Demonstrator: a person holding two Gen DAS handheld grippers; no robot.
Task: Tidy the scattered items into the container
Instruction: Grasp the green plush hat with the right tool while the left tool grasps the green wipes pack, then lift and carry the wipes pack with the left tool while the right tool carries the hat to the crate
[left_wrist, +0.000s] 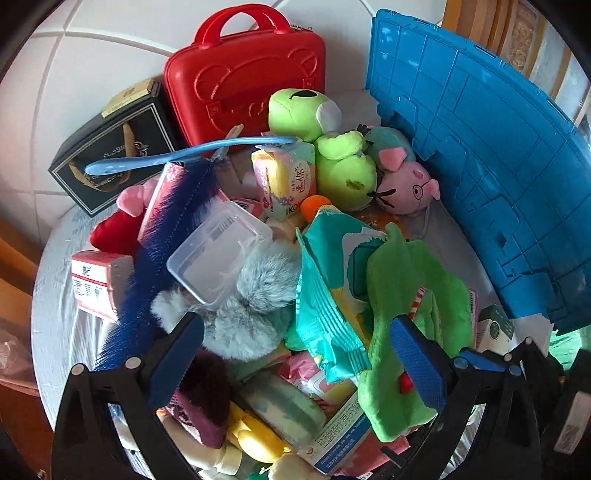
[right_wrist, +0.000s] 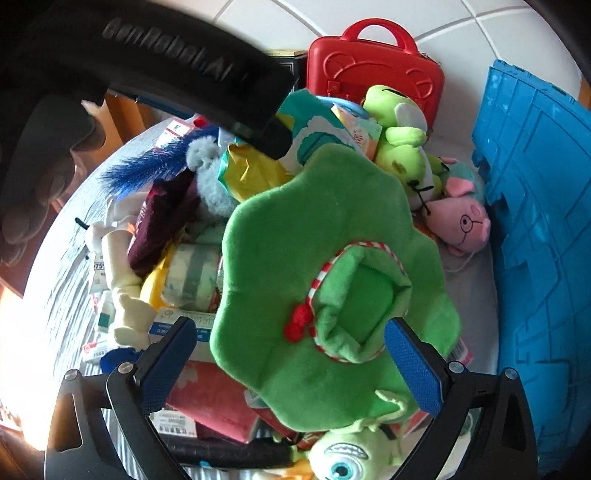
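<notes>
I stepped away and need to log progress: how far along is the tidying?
Barely started, it seems. Nothing visibly sits in the blue crate. Both grippers are open: the right gripper straddles the green plush hat, the left gripper hovers over the pile. Frog plush, pink pig and red case remain out.

1 red case (left_wrist: 245, 74), 1 blue crate (left_wrist: 480, 166)

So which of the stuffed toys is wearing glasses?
The pink pig plush, lying beside the blue crate. Round glasses are drawn on its face; the green frog plush next to it has none.
</notes>
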